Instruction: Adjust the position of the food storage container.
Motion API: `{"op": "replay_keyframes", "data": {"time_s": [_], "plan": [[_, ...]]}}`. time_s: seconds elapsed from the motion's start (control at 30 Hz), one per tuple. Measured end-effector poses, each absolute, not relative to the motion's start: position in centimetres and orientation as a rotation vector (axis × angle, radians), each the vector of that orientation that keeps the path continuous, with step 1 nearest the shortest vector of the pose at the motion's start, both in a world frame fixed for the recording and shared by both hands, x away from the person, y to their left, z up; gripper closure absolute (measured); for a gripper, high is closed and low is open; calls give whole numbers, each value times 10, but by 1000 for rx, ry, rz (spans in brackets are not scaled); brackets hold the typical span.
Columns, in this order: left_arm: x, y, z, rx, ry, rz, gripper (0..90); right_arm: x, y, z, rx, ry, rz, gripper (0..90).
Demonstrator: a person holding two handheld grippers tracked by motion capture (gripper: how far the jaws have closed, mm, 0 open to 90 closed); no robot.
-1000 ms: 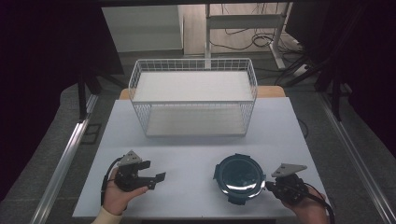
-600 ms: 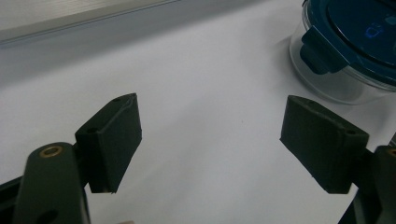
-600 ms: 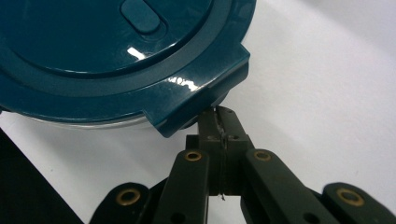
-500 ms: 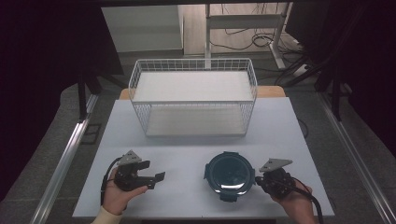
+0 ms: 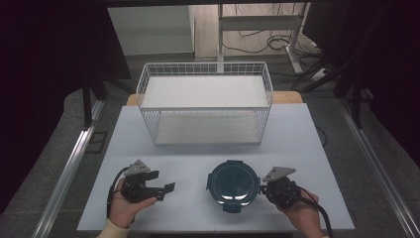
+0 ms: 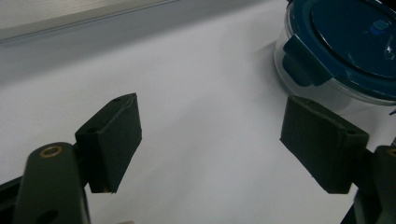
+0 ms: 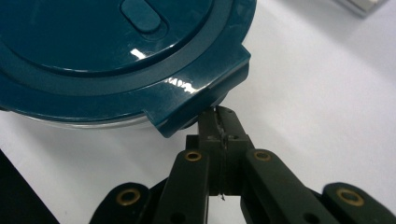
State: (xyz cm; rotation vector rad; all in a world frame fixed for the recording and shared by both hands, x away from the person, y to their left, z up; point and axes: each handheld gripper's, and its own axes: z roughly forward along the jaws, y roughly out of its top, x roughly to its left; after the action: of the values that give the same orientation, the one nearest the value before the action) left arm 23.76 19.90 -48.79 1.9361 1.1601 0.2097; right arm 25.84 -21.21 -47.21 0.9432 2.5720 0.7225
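Right gripper [image 7: 219, 116] jaws clenched w/ tips against the blue-lidded container [image 5: 233, 182] clip, left gripper [image 5: 166, 189] jaws released over desk [image 5: 297, 139].

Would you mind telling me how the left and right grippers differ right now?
The left gripper is open with its fingers wide apart; the right gripper is shut. The left gripper hangs clear of the container and holds nothing; the right gripper's tips sit under a lid latch. Both are hand-held, low over the table.

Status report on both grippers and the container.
Left gripper open, idle. Right gripper shut, tips under a lid tab of the container. Basket behind, apart.
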Motion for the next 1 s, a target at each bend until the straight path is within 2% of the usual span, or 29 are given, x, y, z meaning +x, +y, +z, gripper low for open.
{"op": "replay_keyframes", "data": {"time_s": [0.73, 1.0], "plan": [[238, 200, -488, 1933, 1162, 212, 199, 275, -160, -480, 838, 2631, 722, 898], [238, 202, -487, 1929, 1163, 218, 199, 276, -161, -484, 862, 2621, 776, 898]]}}
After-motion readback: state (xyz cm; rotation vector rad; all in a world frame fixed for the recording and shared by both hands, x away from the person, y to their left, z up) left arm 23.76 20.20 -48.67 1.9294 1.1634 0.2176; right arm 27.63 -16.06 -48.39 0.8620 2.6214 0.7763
